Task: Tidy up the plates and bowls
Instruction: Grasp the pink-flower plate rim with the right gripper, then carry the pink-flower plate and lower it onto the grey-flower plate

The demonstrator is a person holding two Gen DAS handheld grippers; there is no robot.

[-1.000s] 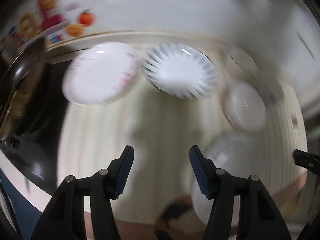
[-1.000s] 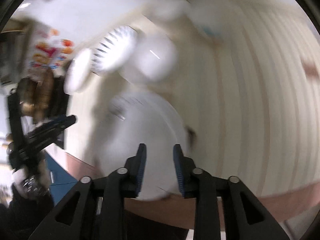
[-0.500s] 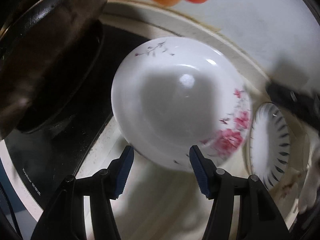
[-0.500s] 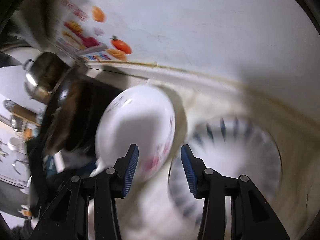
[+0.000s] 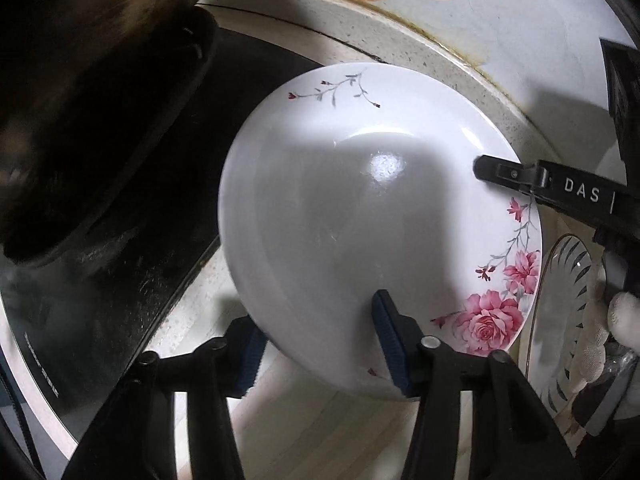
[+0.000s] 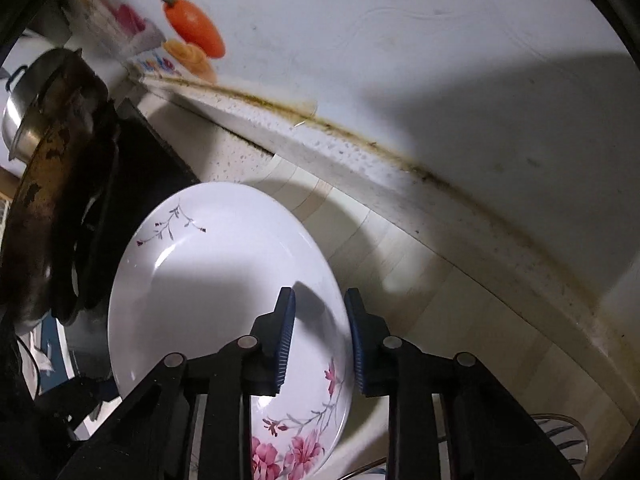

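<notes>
A white plate with pink flowers [image 5: 360, 220] lies on the pale counter beside the black cooktop. My left gripper [image 5: 310, 308] straddles its near rim, one finger under the edge and the other over the inside; its jaws are closing. My right gripper [image 6: 319, 292] straddles the same plate [image 6: 208, 300] at its flowered rim, one finger inside and one outside. Its jaws are also closing, and a strip of plate still shows beside the inner pad. In the left wrist view one of the right gripper's fingers [image 5: 504, 172] reaches over the plate's right rim.
A black-striped white dish [image 5: 560, 300] sits just right of the flowered plate, also low in the right wrist view [image 6: 560, 436]. A dark wok [image 5: 80, 80] stands on the black cooktop [image 5: 140, 248] at left. A gloved hand [image 5: 624, 316] shows at the right. The wall runs close behind.
The right gripper swung from the striped dish onto the flowered plate's rim and narrowed. The left gripper edged closer, its jaws narrowing so that the near rim now sits between them.
</notes>
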